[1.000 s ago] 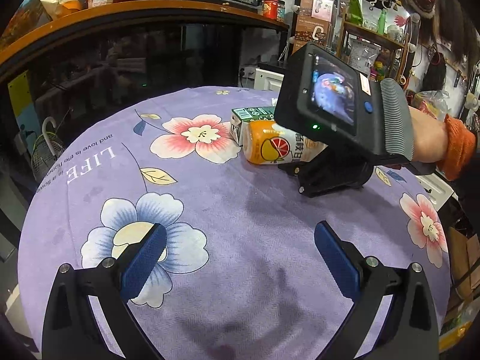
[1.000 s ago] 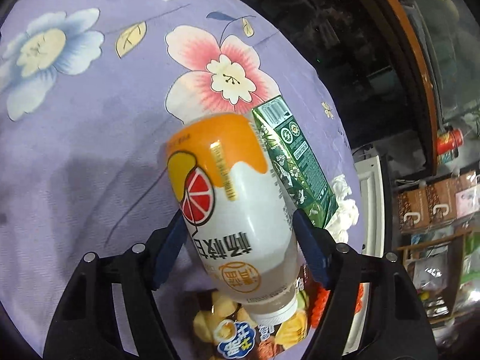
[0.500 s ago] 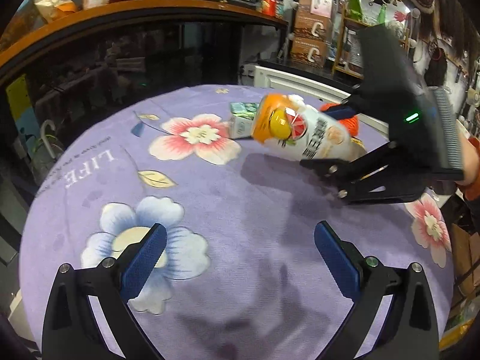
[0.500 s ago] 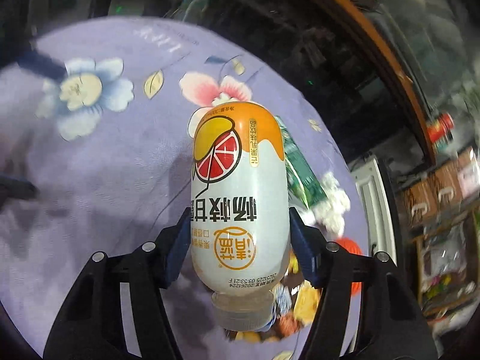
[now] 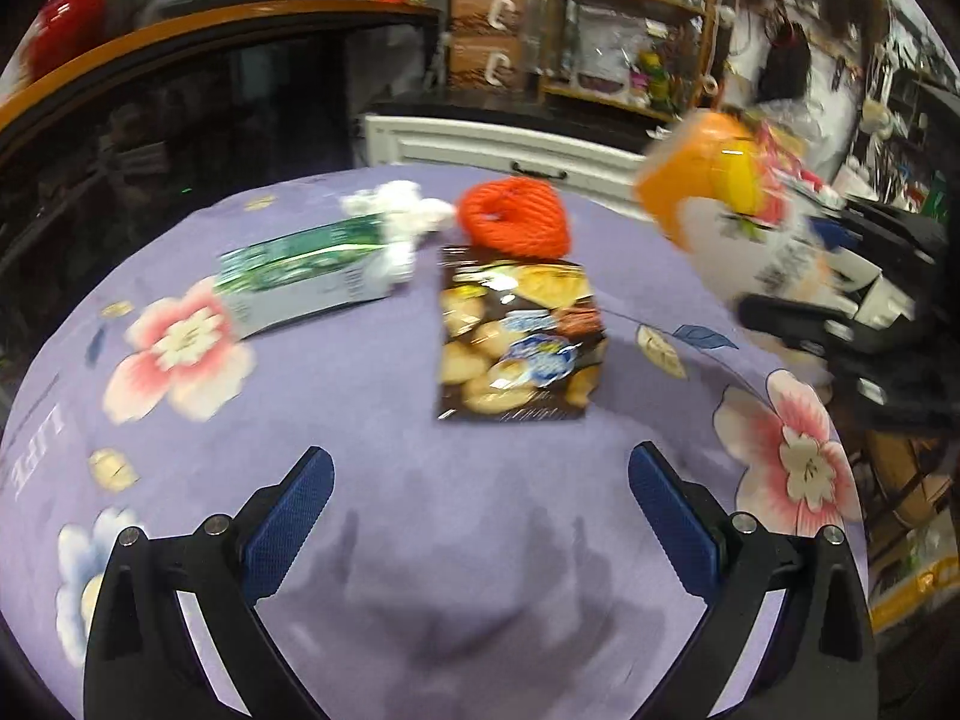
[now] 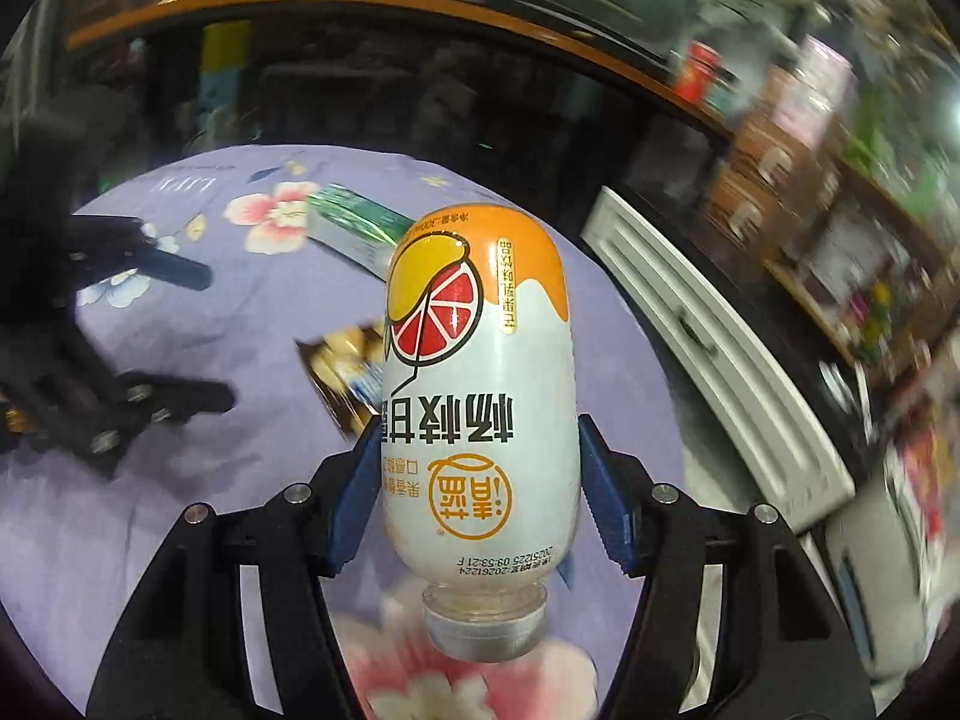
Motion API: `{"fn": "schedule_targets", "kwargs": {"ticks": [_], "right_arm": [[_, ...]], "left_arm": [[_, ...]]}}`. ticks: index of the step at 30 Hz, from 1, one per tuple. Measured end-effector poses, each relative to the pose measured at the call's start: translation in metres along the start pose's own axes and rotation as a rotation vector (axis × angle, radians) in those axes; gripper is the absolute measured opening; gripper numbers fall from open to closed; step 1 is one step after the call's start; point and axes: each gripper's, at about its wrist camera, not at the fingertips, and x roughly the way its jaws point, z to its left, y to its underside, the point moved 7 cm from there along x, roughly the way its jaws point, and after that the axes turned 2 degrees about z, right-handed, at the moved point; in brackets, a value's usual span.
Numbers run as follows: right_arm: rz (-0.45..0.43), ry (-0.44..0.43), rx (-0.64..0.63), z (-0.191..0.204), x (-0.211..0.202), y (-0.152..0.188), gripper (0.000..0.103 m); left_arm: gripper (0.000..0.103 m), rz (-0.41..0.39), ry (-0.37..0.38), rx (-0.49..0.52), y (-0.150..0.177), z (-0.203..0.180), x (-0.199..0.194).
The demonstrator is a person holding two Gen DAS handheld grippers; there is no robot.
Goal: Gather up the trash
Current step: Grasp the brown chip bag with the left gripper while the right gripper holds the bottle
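Observation:
My right gripper [image 6: 474, 498] is shut on a white and orange drink bottle [image 6: 474, 396], cap towards the camera, held above the table's right side; the bottle shows blurred in the left wrist view [image 5: 738, 222]. My left gripper [image 5: 480, 516] is open and empty above the purple flowered tablecloth [image 5: 372, 396]. On the table ahead of it lie a snack bag [image 5: 516, 342], a green and white carton [image 5: 300, 276], a white crumpled tissue [image 5: 396, 216] and an orange coil of rope [image 5: 516, 216].
A white cabinet [image 5: 498, 144] stands behind the table, with a dark counter with an orange edge [image 5: 180, 30] at the back left and cluttered shelves [image 5: 624, 30] at the back right. The table's right edge drops off near a pink flower [image 5: 798, 456].
The right gripper has lifted the bottle and swung it right, away from the table's middle. The left gripper has moved towards the snack bag and carton, now uncovered.

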Motion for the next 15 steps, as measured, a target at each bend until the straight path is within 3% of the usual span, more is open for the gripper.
{"fn": "schedule_targets", "kwargs": {"ticks": [3, 13, 15], "right_arm": [[0.008, 0.024, 0.022, -0.013, -0.013, 0.024, 0.062], [0.011, 0.025, 0.139, -0.033, -0.041, 0.081, 0.062], [0.002, 0.021, 0.153, -0.034, -0.047, 0.089, 0.062]], "left_arm": [[0.097, 0.025, -0.007, 0.053, -0.015, -0.021, 0.023], [0.097, 0.092, -0.189, 0.150, -0.034, -0.041, 0.079], [0.090, 0.108, -0.177, 0.137, -0.035, -0.040, 0.083]]}}
